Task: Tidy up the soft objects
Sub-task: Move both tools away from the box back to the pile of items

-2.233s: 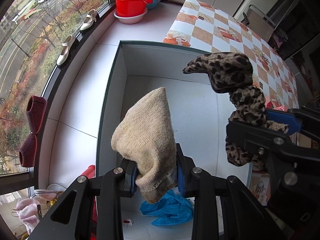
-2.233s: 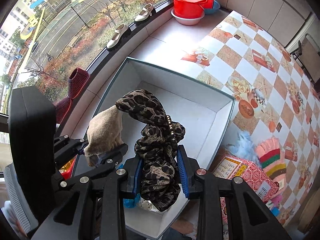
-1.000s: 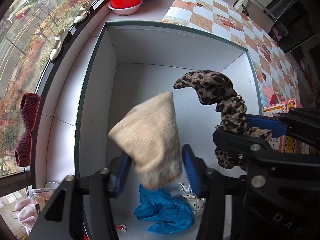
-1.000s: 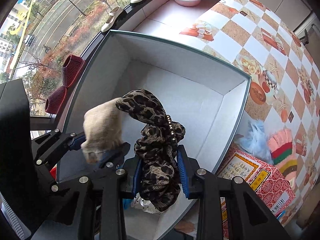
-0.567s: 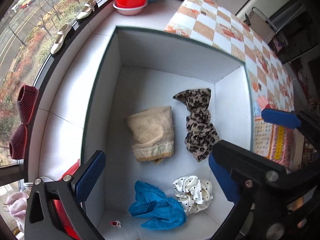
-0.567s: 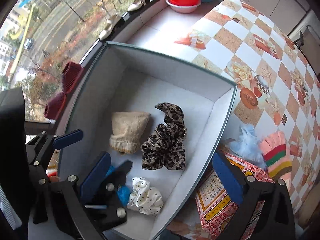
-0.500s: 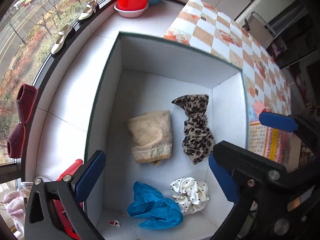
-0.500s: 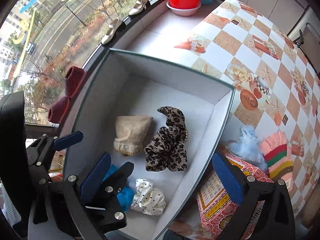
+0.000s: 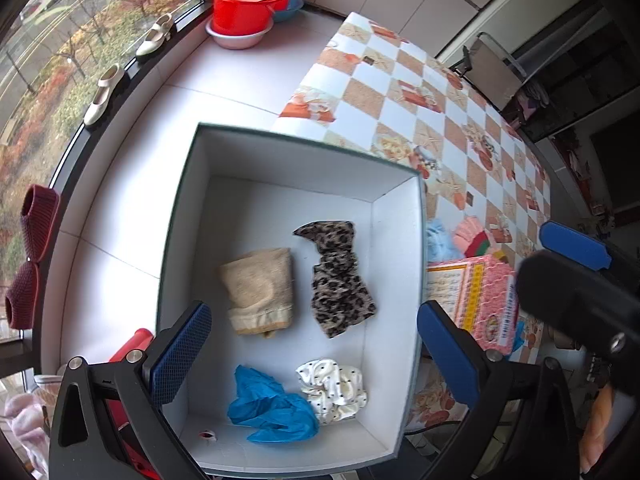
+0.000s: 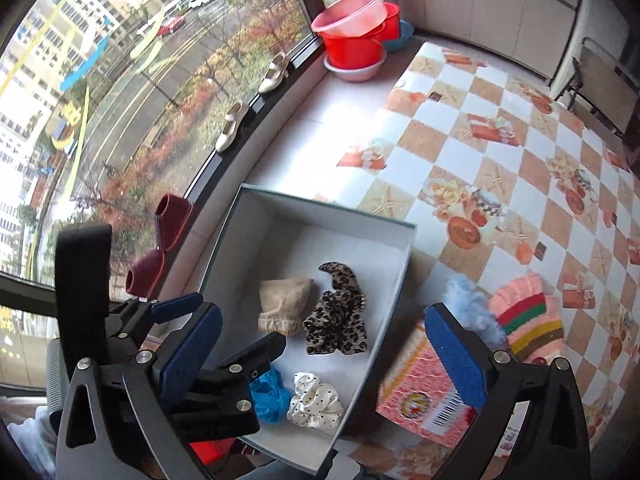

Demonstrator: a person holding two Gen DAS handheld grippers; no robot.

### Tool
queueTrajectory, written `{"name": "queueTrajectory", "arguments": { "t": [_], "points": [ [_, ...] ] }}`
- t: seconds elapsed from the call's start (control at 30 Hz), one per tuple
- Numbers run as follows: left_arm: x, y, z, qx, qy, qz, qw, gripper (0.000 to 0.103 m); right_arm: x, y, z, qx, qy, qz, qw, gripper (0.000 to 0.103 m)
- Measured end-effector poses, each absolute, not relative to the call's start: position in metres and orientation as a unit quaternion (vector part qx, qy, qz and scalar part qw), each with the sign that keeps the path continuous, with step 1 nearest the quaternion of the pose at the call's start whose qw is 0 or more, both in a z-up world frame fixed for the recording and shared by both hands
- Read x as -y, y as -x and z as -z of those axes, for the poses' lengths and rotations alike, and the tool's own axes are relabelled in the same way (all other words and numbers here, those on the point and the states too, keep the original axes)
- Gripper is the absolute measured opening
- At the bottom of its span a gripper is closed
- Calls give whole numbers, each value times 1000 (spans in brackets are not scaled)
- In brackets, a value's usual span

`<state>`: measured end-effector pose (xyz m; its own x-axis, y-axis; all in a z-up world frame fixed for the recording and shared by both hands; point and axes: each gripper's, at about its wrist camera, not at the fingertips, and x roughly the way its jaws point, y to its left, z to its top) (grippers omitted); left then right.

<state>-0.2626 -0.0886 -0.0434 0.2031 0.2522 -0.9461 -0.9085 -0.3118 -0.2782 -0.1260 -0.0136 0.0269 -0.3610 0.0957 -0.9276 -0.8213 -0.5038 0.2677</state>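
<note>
- Left tongs (image 9: 312, 352): wide, nothing between the pads, above the near end of the box (image 9: 396, 248).
- Right tongs (image 10: 324, 348): wide, empty, over the right rim of the box, close to the pink carton (image 10: 420, 396).
- Beige knit piece (image 9: 258, 290): flat on the box floor, left of centre.
- Leopard-print piece (image 9: 338, 280): flat on the box floor, just beside the beige one, apart from it.
- Blue piece (image 9: 272, 410) and white dotted scrunchie (image 9: 332, 390): at the near end of the box, touching each other.
- Still outside on the desk (image 10: 520, 140): pale blue fluffy piece (image 10: 468, 300) and striped pink glove (image 10: 528, 320), right of the box, beyond the carton.
- Step judged: release done, retreat and next pick-up. Best done by lifting clear of the rim, keeping tongs wide, then descending over one loose piece at its thickest fold; carton edge a likely snag.
- Change from a second ago: then beige piece slipping from half-parted left tongs, leopard piece clamped in right tongs; now both lying in the box, both tongs parted and higher, more of the desk in view.
</note>
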Motion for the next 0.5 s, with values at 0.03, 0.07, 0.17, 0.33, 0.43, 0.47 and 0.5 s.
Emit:
{"name": "queueTrajectory", "arguments": {
  "t": [0.03, 0.07, 0.17, 0.33, 0.43, 0.47, 0.5],
  "points": [
    [86, 259, 40, -283, 579, -563, 518, 103, 11, 118, -32, -389, 463, -729, 320, 102],
    [84, 256, 36, -285, 576, -562, 521, 103, 8, 107, -38, -394, 454, -729, 327, 102],
    [75, 242, 27, -294, 565, -556, 534, 103, -2, 75, -50, -405, 435, -724, 350, 102],
    [64, 220, 17, -306, 557, -544, 547, 103, -27, 4, -45, -432, 420, -688, 404, 102],
    [60, 206, 18, -311, 562, -535, 549, 103, -38, -34, -21, -435, 444, -649, 439, 102],
    [59, 202, 18, -312, 563, -533, 549, 103, -41, -46, -9, -432, 460, -633, 448, 102],
    [57, 197, 19, -314, 565, -531, 548, 103, -42, -57, 3, -430, 474, -620, 453, 102]
  ]
}}
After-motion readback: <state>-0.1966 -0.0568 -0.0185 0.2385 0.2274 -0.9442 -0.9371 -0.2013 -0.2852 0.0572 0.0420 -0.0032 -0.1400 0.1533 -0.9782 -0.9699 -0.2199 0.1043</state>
